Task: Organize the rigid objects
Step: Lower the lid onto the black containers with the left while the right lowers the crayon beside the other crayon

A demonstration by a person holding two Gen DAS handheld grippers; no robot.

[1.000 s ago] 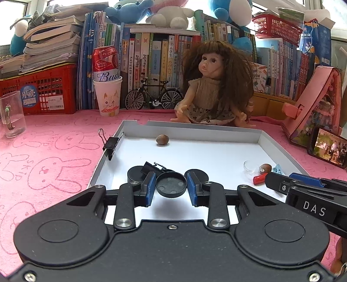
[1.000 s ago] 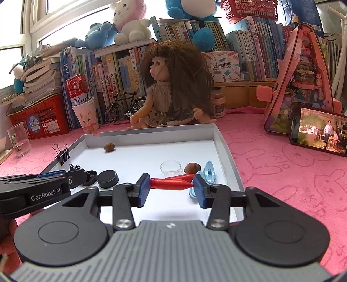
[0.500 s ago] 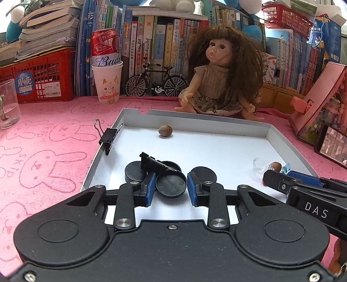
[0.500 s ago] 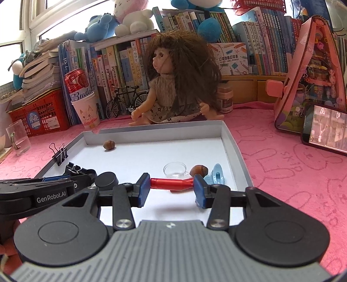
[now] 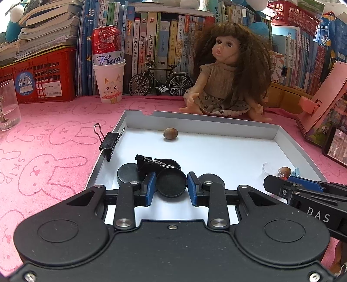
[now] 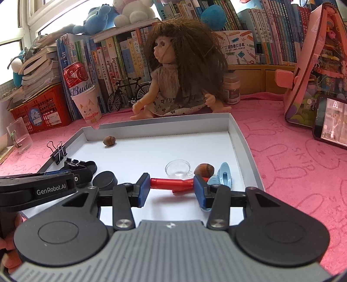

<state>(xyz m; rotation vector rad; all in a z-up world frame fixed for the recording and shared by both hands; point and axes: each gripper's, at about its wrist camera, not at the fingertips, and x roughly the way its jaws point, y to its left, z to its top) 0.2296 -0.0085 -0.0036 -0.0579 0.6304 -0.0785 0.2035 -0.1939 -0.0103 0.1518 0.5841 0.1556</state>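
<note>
The left gripper clamps a round black cap over the near-left part of the white tray. The right gripper grips a red tube lengthwise, near the tray's right wall beside a hazelnut.

Child's room at home: books at 12 o'clock, doll, plush toys, pink bunny-print surface.

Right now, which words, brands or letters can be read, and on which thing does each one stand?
"Bud", cut off: red can.
"DAS": right tongs' arm.
"GenRobot.AI": left tongs' arm.
"A": phone screen.
"POCKET LABEL PRINTER": printer box.
"SKIP": pink cloth.
Book spines: mostly too small.
</note>
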